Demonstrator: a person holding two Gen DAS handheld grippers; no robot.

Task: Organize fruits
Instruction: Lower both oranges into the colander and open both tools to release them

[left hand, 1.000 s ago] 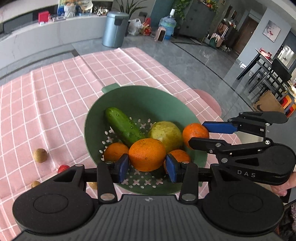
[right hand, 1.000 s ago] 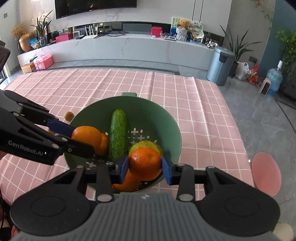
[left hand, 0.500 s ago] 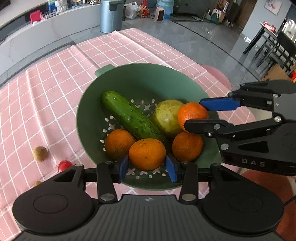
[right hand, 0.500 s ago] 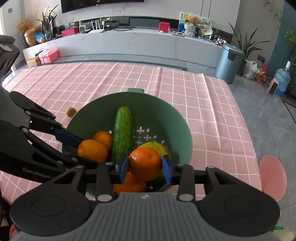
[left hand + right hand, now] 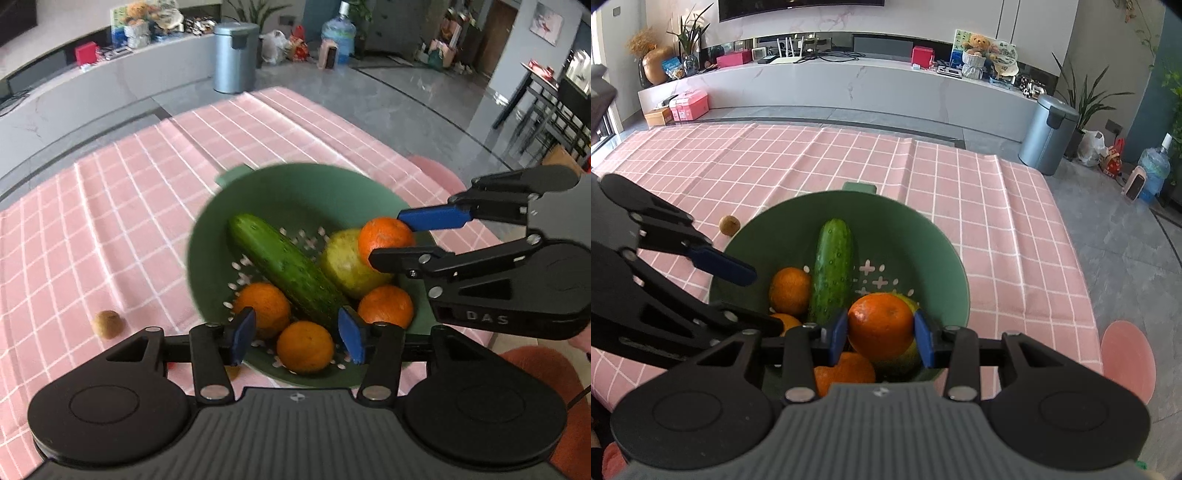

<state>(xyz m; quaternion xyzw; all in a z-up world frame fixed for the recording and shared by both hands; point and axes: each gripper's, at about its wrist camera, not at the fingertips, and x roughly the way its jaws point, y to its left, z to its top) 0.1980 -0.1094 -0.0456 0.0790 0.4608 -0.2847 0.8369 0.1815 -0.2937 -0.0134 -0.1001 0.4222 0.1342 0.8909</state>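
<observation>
A green colander (image 5: 295, 184) (image 5: 923, 236) sits on the pink checked tablecloth. In it lie a cucumber (image 5: 288, 269) (image 5: 833, 269), a yellow-green fruit (image 5: 343, 266) and three loose oranges (image 5: 304, 345). My left gripper (image 5: 297, 334) is open and empty, just above the nearest loose orange at the colander's near rim. My right gripper (image 5: 881, 332) is shut on another orange (image 5: 881, 325) (image 5: 384, 236) and holds it over the yellow-green fruit at the colander's right side.
A small brown fruit (image 5: 108, 324) (image 5: 729, 225) lies on the cloth left of the colander. A pink stool (image 5: 1128, 358) stands off the table's right edge. A grey bin (image 5: 1049, 133) stands on the floor beyond the table.
My left gripper has opened and let its orange drop into the colander, then lifted back a little. My right gripper still holds its orange over the colander.
</observation>
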